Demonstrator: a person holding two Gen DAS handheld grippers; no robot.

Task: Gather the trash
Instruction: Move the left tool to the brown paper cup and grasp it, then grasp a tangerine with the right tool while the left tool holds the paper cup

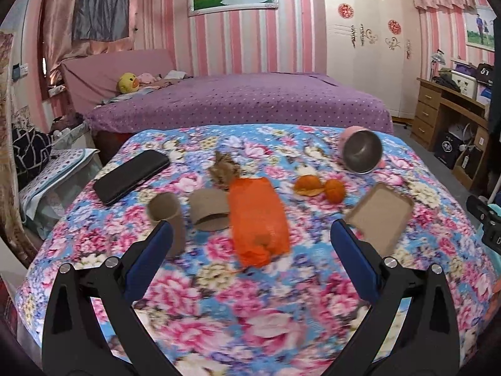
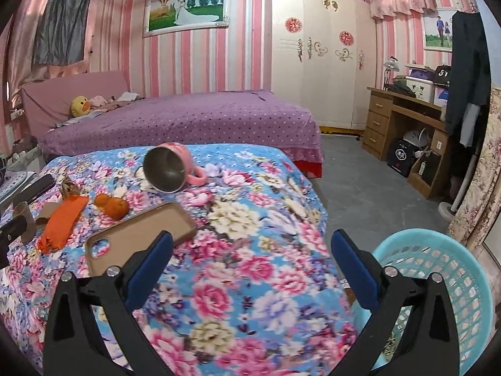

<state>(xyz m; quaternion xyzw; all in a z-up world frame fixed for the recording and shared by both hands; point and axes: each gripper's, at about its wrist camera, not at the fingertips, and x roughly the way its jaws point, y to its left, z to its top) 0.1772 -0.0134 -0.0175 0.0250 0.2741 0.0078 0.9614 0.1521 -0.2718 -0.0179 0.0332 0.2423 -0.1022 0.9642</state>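
Note:
On the floral bedspread [image 1: 250, 297] lie an orange plastic bag [image 1: 258, 219], two cardboard tubes [image 1: 166, 216] [image 1: 209, 210], a crumpled brown wrapper [image 1: 224, 169] and orange peel [image 1: 319, 188]. My left gripper [image 1: 250, 235] is open and empty, just short of the bag, with the upright tube by its left finger. My right gripper [image 2: 250, 247] is open and empty above the bedspread [image 2: 250, 282]. A turquoise basket [image 2: 438, 269] stands by the bed at its right. The bag [image 2: 62, 222] and peel [image 2: 112, 205] show far left there.
A black phone [image 1: 131, 175], a brown phone case [image 1: 382, 216] [image 2: 137, 235] and a tipped pink mug [image 1: 363, 153] [image 2: 170, 167] also lie on the bedspread. A purple bed [image 1: 238, 100], a white wardrobe [image 2: 322, 56] and a wooden desk [image 2: 407, 125] stand behind.

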